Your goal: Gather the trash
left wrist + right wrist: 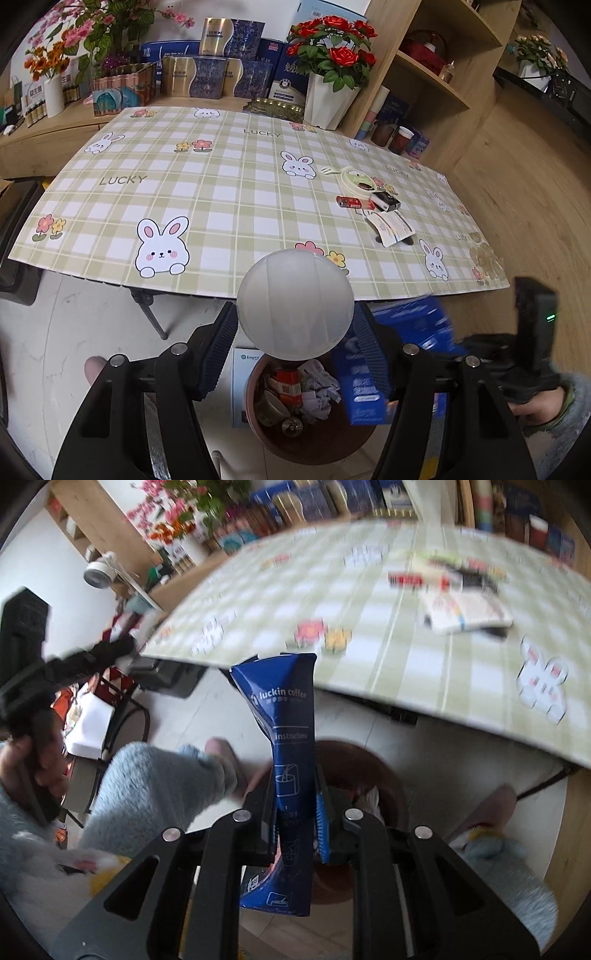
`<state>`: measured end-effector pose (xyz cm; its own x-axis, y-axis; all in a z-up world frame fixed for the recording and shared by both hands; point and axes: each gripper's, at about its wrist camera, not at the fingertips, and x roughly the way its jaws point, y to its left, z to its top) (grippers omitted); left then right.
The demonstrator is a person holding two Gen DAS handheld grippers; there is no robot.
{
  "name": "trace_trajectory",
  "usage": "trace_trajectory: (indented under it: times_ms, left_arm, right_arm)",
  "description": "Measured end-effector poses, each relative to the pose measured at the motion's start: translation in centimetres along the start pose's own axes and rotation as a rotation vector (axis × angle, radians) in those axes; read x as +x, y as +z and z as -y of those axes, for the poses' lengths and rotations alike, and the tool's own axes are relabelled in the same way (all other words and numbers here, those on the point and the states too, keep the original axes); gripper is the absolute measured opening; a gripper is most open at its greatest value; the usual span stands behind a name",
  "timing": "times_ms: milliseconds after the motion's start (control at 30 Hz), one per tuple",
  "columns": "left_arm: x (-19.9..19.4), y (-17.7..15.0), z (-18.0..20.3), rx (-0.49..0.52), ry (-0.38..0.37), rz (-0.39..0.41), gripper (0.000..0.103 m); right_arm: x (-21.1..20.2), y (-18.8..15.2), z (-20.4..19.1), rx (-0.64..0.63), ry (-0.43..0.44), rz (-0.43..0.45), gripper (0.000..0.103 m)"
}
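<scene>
Left tool point(295, 354) clamps a light, rigid white cup point(294, 304) by its sides; right tool point(295, 812) pinches a limp coffee sachet point(286, 760) mid-length above the bin point(314, 435).

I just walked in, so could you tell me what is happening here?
A person is clearing trash off the table with a gripper in each hand. The left gripper clamps a frosted round lid over the brown bin; the right gripper pinches a blue coffee sachet. More litter remains on the table.
</scene>
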<state>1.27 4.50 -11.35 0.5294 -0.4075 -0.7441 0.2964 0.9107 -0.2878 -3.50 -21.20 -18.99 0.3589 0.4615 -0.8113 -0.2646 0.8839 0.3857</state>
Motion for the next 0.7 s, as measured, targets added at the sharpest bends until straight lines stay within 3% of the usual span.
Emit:
trace_trajectory:
  times_ms: [300,567,633,700]
  left_arm:
    - [0.4,-1.1,0.1,-0.004,-0.005,-0.023,0.063]
    - [1.0,-1.7,1.0,0.009,-0.019,-0.044,0.063]
    - [1.2,-1.8,1.1,0.010,-0.021,-0.050,0.063]
    - [1.4,-2.0,1.2,0.009,-0.025,-0.054,0.063]
  right_arm:
    - [4.4,-2.2,2.4,0.135,-0.037,-0.107,0.020]
    - [4.3,-2.4,3.5,0.191,-0.061,-0.079,0.032]
    - [3.7,-2.1,3.5,0.197,-0.075,-0.050,0.037]
    - [2.4,-1.7,3.3,0.208,-0.094,0.015,0.055]
